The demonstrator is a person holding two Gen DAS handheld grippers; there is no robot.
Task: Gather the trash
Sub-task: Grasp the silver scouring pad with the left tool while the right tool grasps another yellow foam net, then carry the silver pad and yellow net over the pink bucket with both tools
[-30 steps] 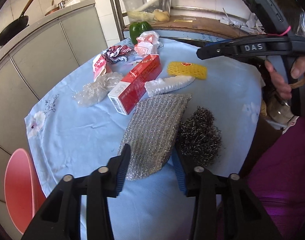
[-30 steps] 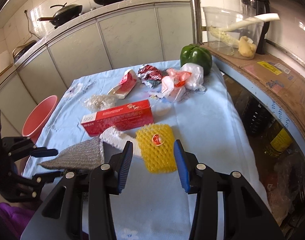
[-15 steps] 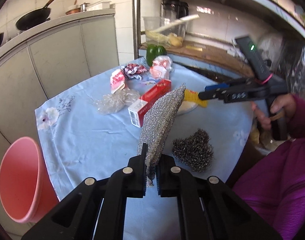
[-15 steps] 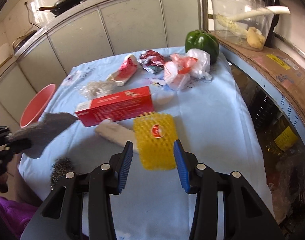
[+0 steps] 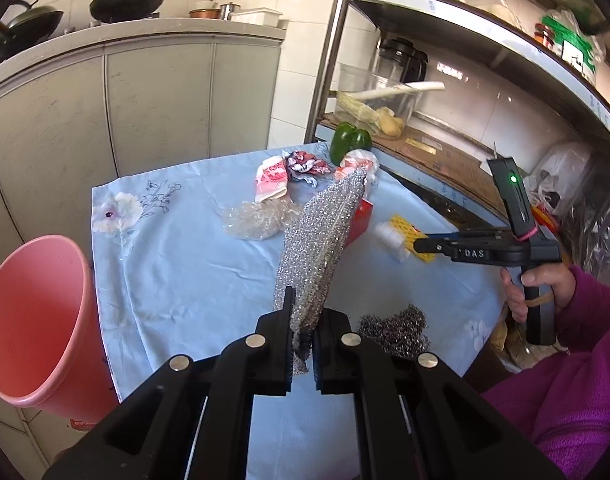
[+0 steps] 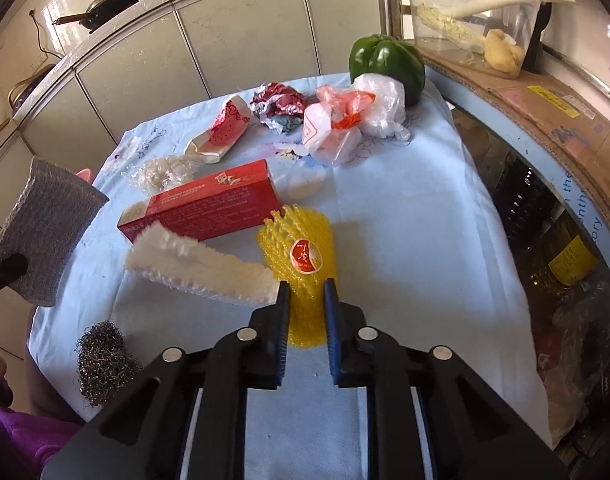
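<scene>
My left gripper (image 5: 303, 336) is clamped on the lower corner of the silver scouring pad (image 5: 321, 248), which stands up stiffly from the jaws, clear of the table (image 5: 177, 264). To finish this step well I judge I should swing it sideways toward the pink bucket (image 5: 33, 312), which sits just off the table's edge on my left, bring the pad over the bucket's mouth and only then let go; the pad is light and flat, so releasing short of the rim could let it slide down the cloth.

My right gripper (image 6: 307, 308) is closing around the near end of the yellow foam net (image 6: 301, 264). Its jaws are narrow, with foam between them, but I cannot tell whether they have bitten yet. I'd squeeze gently, since the net is soft and crushes easily.

My left hand holds its tool low and roughly level, pointing across the table. My right hand (image 5: 541, 292) grips its handle upright beside the table's far edge from the bucket, the fingers reaching in over the cloth.

Beyond the net lie the white foam sleeve (image 6: 201, 268), touching it, then the red box (image 6: 201, 206), and the steel wool (image 6: 105, 364) nearer the bucket side.
</scene>
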